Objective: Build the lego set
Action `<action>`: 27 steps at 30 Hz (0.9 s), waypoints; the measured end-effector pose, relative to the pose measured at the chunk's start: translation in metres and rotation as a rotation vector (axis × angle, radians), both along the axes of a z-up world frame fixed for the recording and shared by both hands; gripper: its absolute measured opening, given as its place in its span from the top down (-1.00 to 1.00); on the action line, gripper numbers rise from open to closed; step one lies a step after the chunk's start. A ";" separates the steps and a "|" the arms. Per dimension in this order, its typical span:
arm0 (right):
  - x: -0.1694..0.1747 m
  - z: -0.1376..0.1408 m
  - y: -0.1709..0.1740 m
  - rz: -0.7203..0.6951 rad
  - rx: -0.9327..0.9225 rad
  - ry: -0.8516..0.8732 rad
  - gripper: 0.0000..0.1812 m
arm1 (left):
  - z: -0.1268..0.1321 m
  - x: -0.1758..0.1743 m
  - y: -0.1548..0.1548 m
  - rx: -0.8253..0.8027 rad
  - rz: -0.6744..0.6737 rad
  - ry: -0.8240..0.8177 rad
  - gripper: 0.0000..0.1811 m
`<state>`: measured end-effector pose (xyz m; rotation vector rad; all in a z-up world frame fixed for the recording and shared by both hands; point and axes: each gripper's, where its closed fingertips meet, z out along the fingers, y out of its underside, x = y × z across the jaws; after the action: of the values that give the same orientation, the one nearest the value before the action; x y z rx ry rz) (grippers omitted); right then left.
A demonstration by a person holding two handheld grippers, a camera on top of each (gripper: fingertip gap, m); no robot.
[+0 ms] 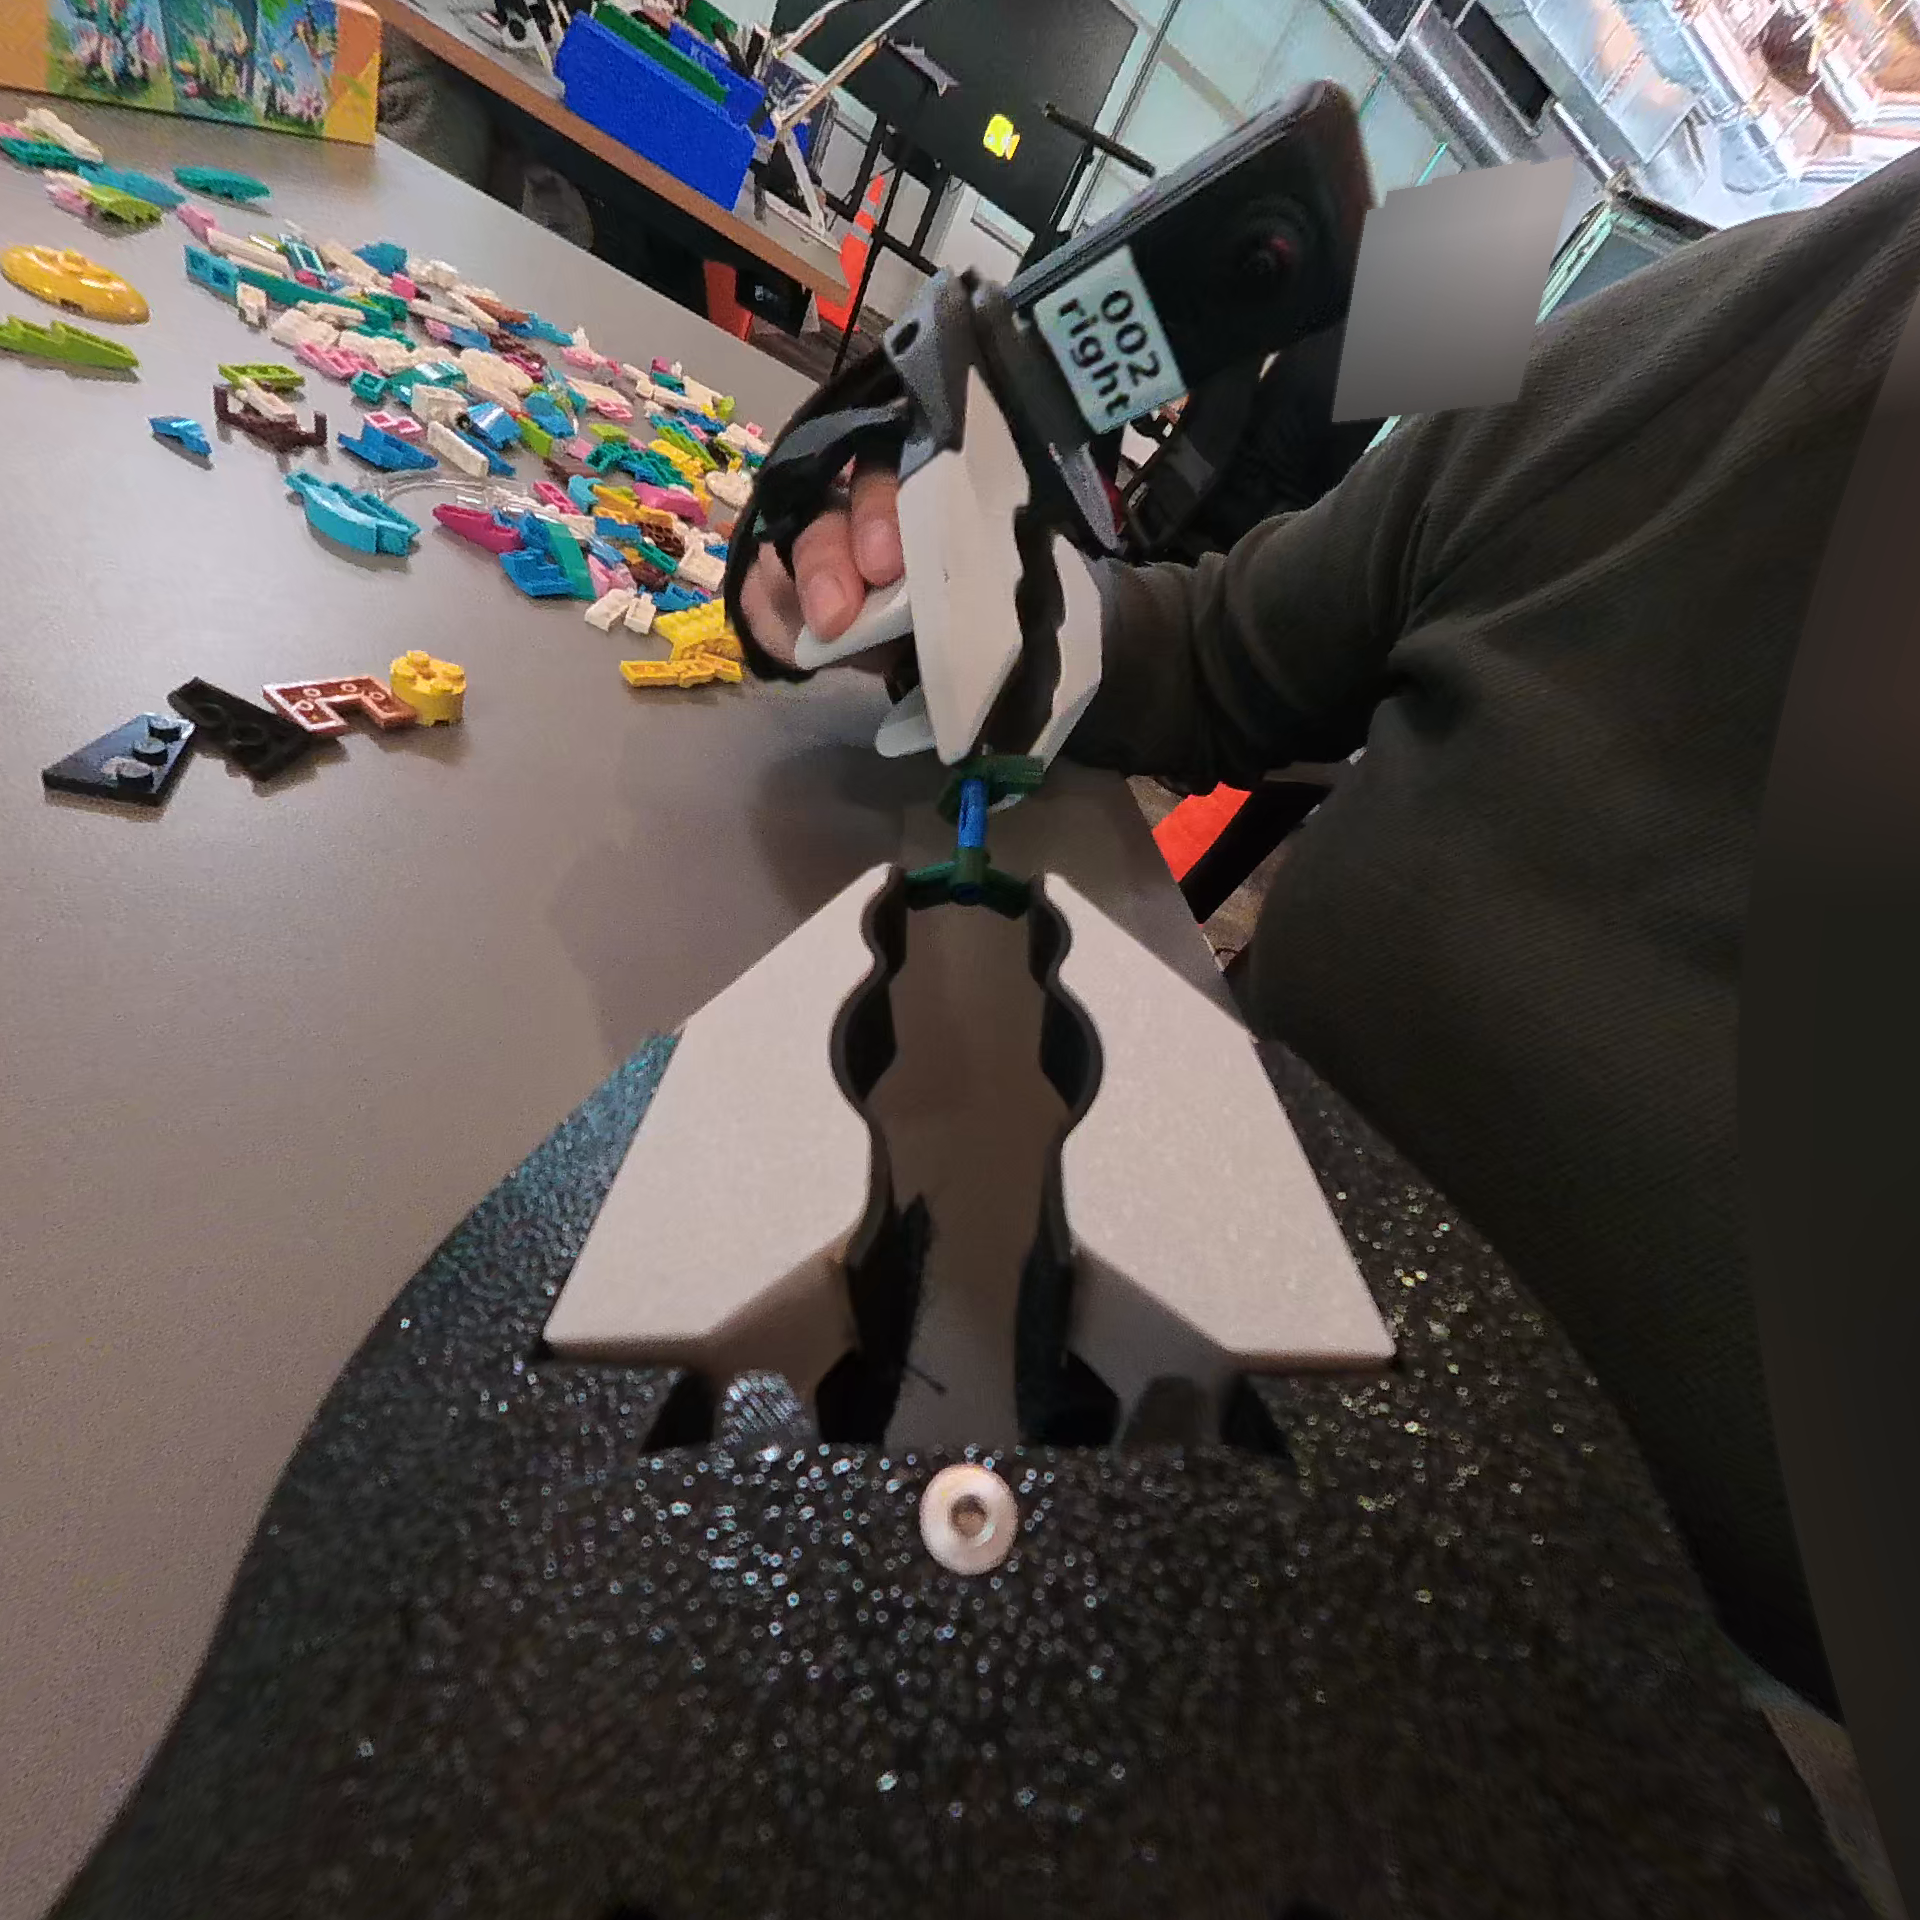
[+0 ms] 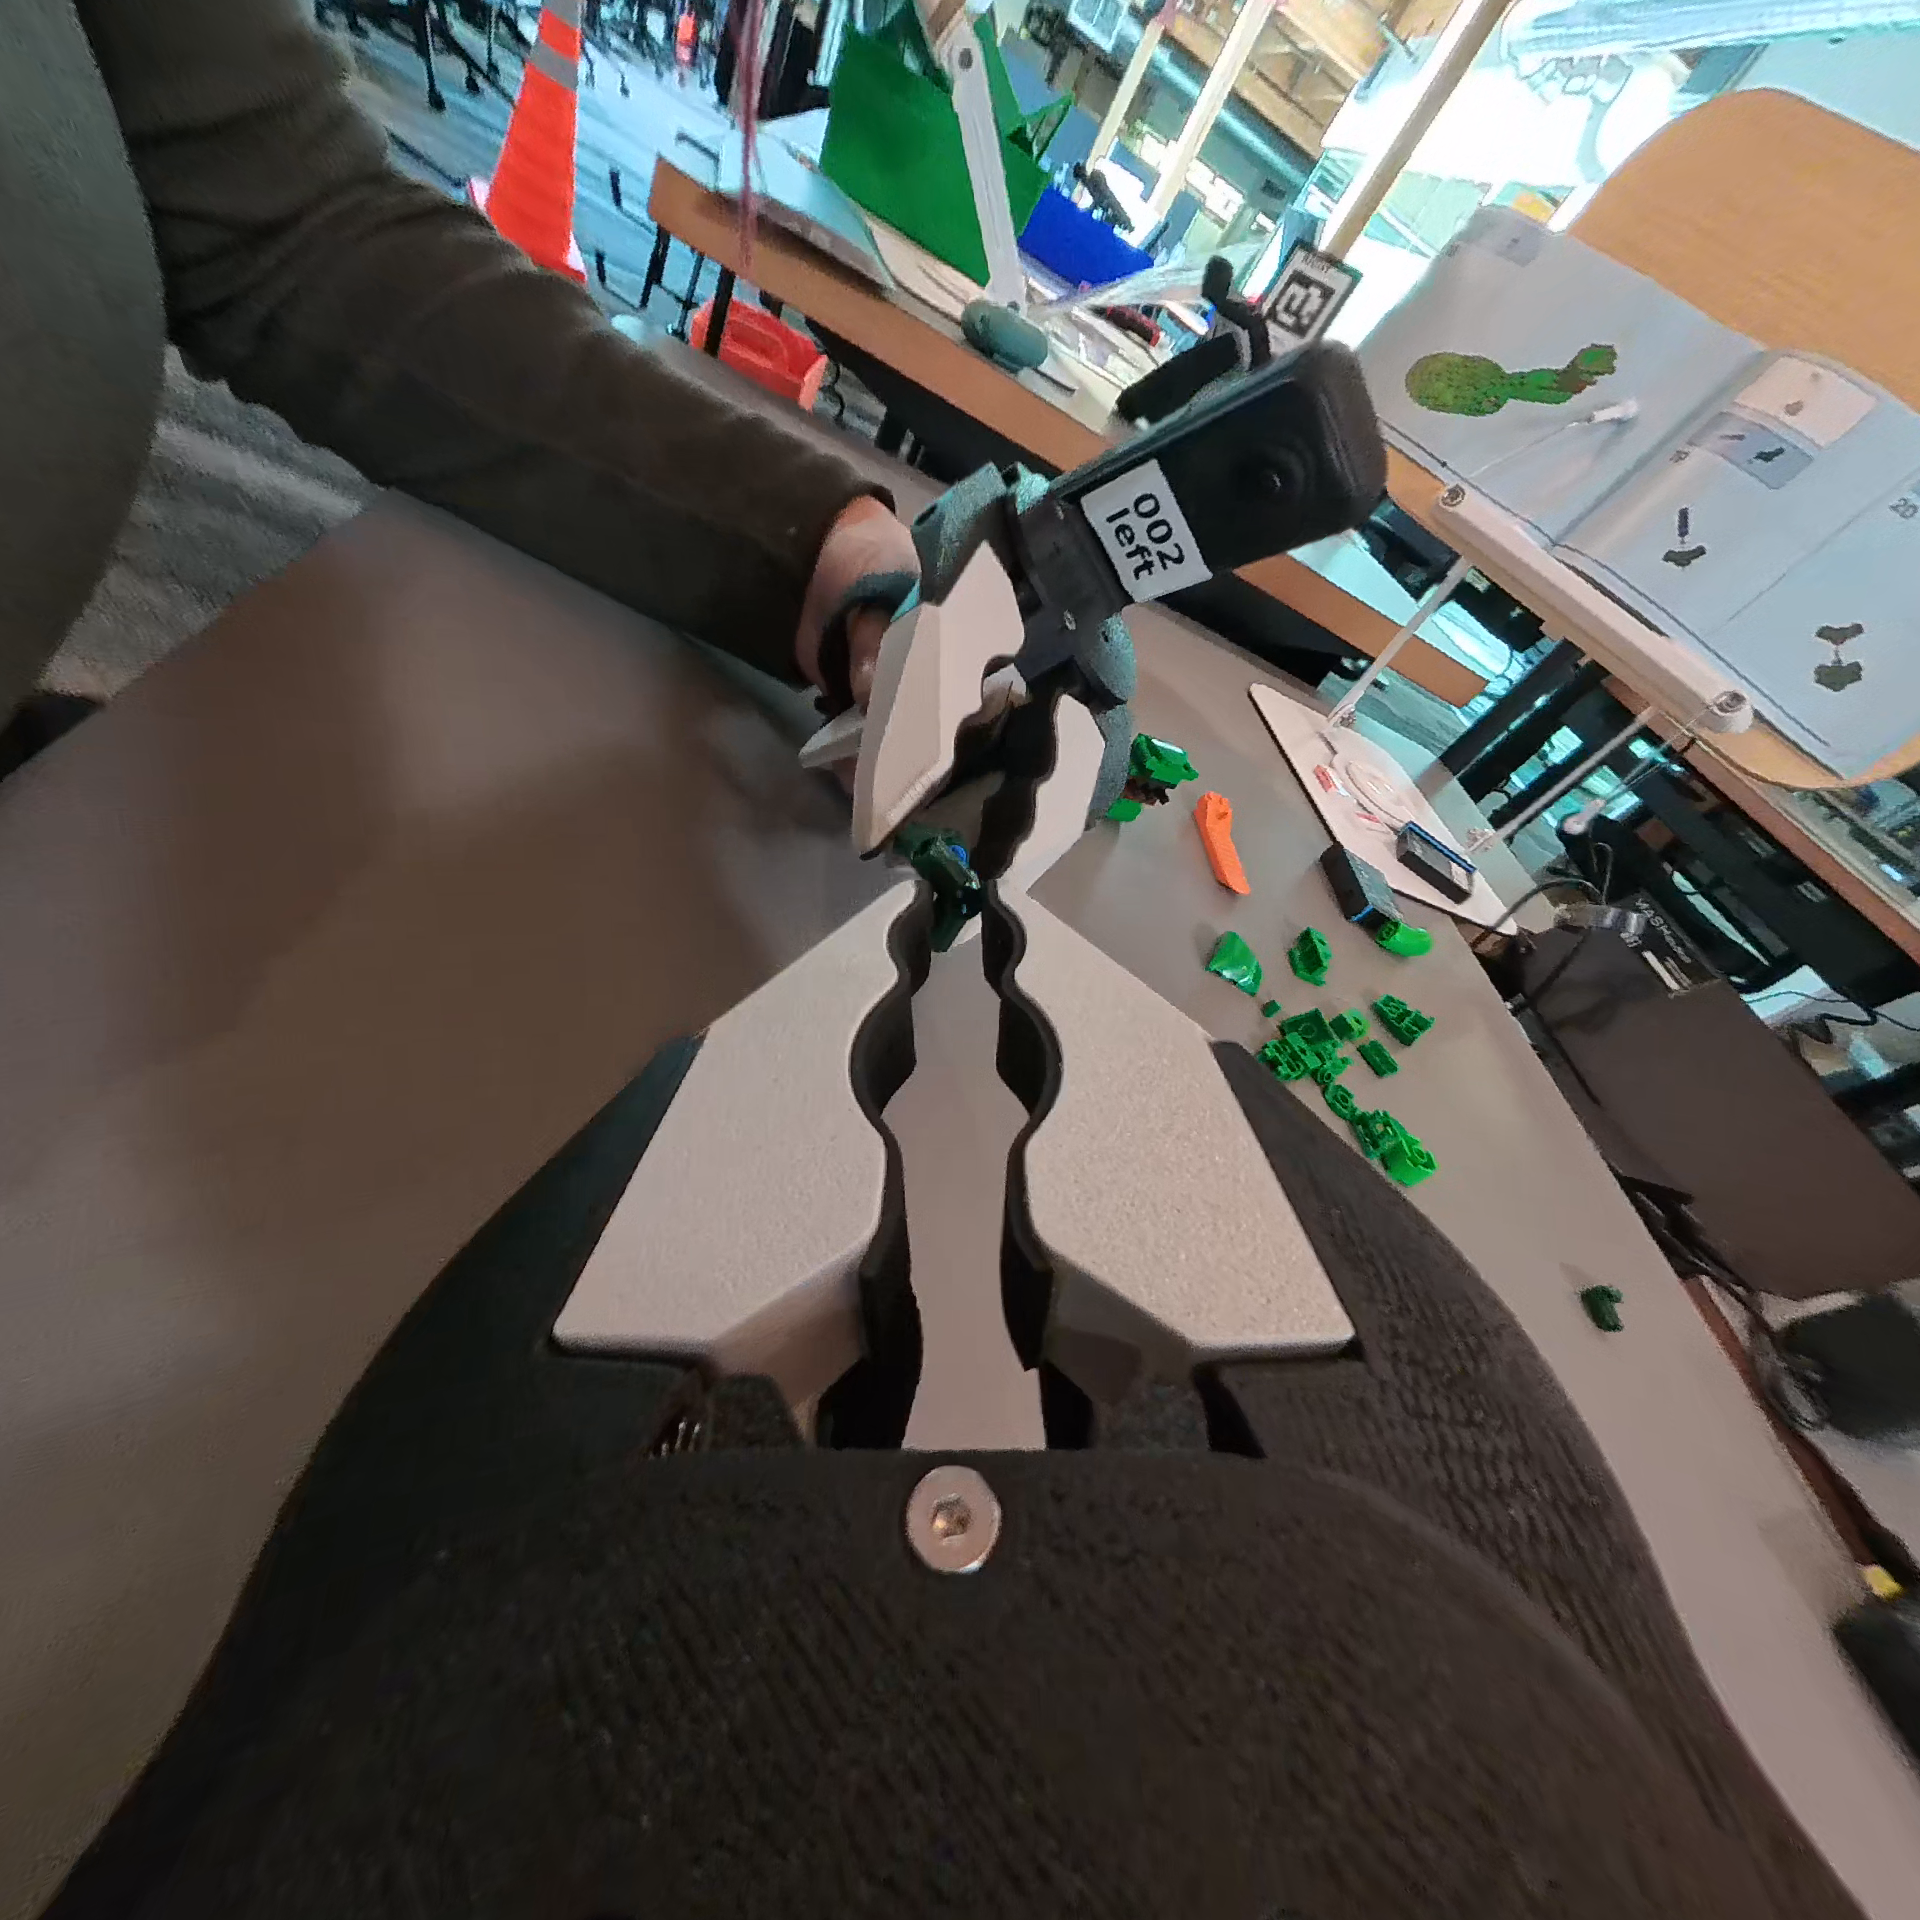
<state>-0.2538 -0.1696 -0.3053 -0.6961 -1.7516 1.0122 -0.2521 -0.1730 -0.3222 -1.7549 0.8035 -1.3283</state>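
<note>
A small dark-green and blue lego assembly [image 1: 971, 831] is held in the air just above the near table edge [image 1: 1174, 883], pinched at both ends: the left gripper [image 1: 966, 888] is closed on the green cross piece at one end, and the right gripper [image 1: 997, 764] is clamped on the green piece at the other (blue axle visible between them). Only a narrow gap is left between the two sets of tips. A wide scatter of coloured loose bricks [image 1: 499, 416] is spread well apart on the left, with black wedge plates [image 1: 166, 743] and a yellow round brick [image 1: 428, 686] nearer. On the right, bright green pieces [image 2: 1340, 1049], an orange brick separator [image 2: 1221, 842] and a propped instruction booklet [image 2: 1683, 488] are seen. Bare tabletop [image 1: 364, 1039] is left beside the grippers.
</note>
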 end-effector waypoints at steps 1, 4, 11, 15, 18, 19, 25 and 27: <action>0.000 -0.002 0.000 -0.002 0.028 -0.011 0.92 | -0.002 0.000 0.000 -0.006 0.000 0.011 0.76; 0.002 -0.008 0.000 -0.014 0.109 -0.041 0.92 | -0.008 0.002 -0.001 -0.021 -0.003 0.050 0.77; 0.005 -0.013 -0.006 0.021 0.144 -0.081 0.92 | -0.014 0.006 -0.007 -0.036 -0.051 0.088 0.77; 0.006 -0.011 -0.011 0.052 0.079 -0.083 0.92 | -0.015 0.010 -0.013 -0.032 -0.089 0.102 0.77; 0.005 -0.009 -0.014 0.066 0.046 -0.075 0.92 | -0.017 0.012 -0.016 -0.021 -0.103 0.120 0.77; 0.005 -0.011 -0.014 0.069 0.048 -0.082 0.92 | -0.018 0.012 -0.016 -0.020 -0.105 0.127 0.76; 0.008 -0.015 -0.015 0.070 0.105 -0.121 0.92 | -0.022 0.013 -0.016 -0.028 -0.105 0.152 0.76; 0.009 -0.019 -0.015 0.071 0.132 -0.145 0.92 | -0.024 0.014 -0.017 -0.043 -0.110 0.164 0.77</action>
<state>-0.2445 -0.1847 -0.3241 -0.6414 -1.9622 0.9028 -0.2381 -0.1898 -0.3463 -1.8950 0.9816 -1.2932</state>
